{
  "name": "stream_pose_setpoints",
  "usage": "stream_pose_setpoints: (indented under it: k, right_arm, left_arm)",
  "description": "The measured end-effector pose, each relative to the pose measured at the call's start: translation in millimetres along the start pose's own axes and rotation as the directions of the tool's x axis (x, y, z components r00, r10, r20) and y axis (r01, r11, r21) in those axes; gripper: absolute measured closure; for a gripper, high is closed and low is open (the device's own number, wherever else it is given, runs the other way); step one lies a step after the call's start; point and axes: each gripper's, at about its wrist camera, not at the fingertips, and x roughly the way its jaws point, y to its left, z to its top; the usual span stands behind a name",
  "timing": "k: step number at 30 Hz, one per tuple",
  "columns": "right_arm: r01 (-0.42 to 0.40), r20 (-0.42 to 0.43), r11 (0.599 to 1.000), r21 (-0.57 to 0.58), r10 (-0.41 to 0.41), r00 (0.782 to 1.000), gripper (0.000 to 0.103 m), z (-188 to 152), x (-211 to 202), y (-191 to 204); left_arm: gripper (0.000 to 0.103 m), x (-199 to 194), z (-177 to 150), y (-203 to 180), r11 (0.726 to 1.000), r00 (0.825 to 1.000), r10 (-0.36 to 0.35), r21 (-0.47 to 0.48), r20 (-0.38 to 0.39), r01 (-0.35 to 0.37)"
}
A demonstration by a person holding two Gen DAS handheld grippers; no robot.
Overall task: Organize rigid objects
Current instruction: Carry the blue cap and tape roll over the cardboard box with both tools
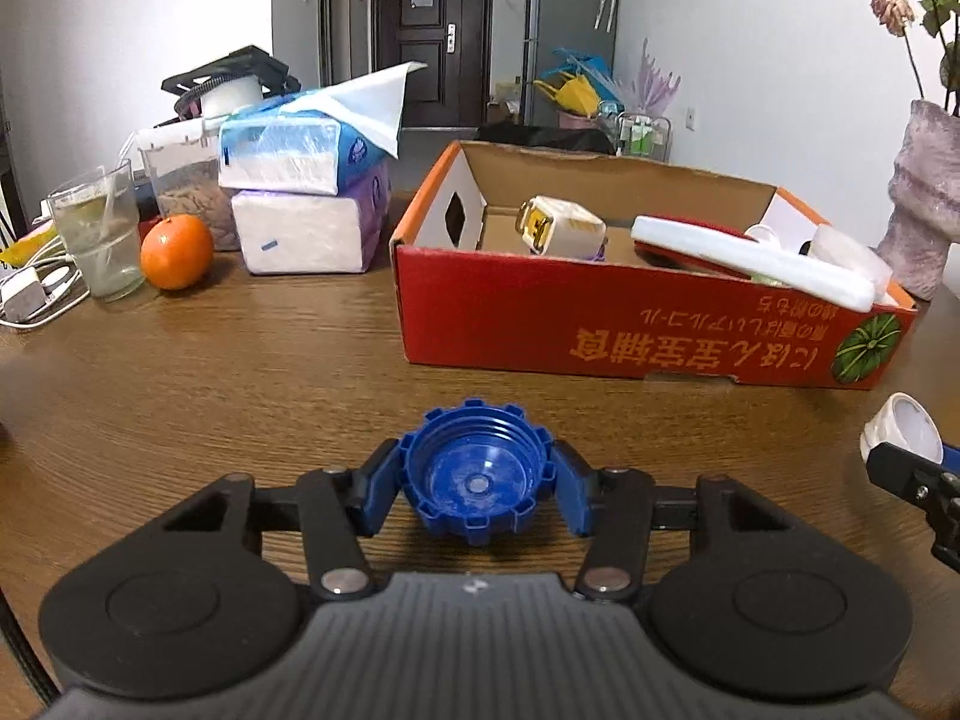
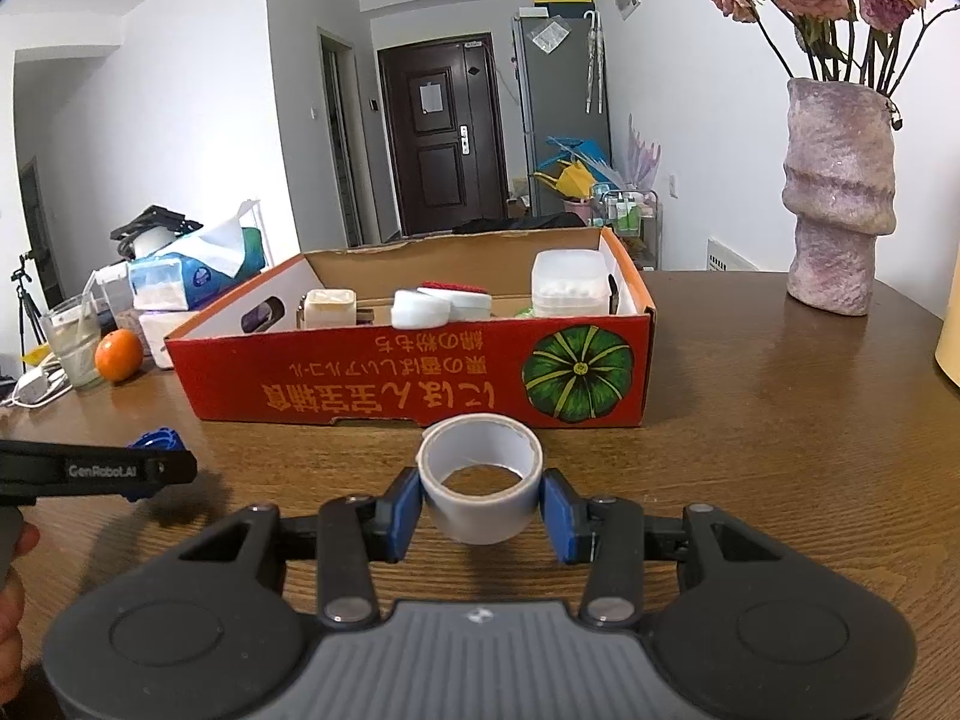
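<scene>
My left gripper (image 1: 477,489) is shut on a blue ribbed bottle cap (image 1: 478,471), held open side up just above the wooden table (image 1: 240,360). My right gripper (image 2: 480,504) is shut on a grey roll of tape (image 2: 480,474), held just in front of the red cardboard box (image 2: 414,387). The box (image 1: 630,324) holds a white-and-gold cube (image 1: 561,225), a white tray (image 1: 750,267) and white plastic containers (image 2: 567,285). The tape also shows at the right edge of the left wrist view (image 1: 903,426). The cap shows at the left of the right wrist view (image 2: 157,439).
At the back left stand stacked tissue packs (image 1: 306,198), an orange (image 1: 177,252), a glass of water (image 1: 99,231) and a charger with cables (image 1: 27,297). A purple vase with dried roses (image 2: 840,198) stands at the back right.
</scene>
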Motion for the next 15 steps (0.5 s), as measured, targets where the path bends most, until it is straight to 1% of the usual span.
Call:
stream_pose_setpoints:
  k: [8, 15]
  right_arm:
    - [-0.031, 0.043, 1.000, 0.006, 0.030, 0.999, 0.061, 3.8, -12.7, -0.2]
    - [-0.060, 0.117, 0.998, -0.010, 0.061, 0.991, 0.061, 14.7, -31.7, 3.4]
  left_arm:
    - [0.049, -34.1, 4.6, -6.9, 1.000, 0.994, -0.017, 0.018, 0.110, 0.015]
    - [0.049, -57.7, 14.4, -10.8, 0.998, 0.983, -0.056, 0.019, 0.177, 0.054]
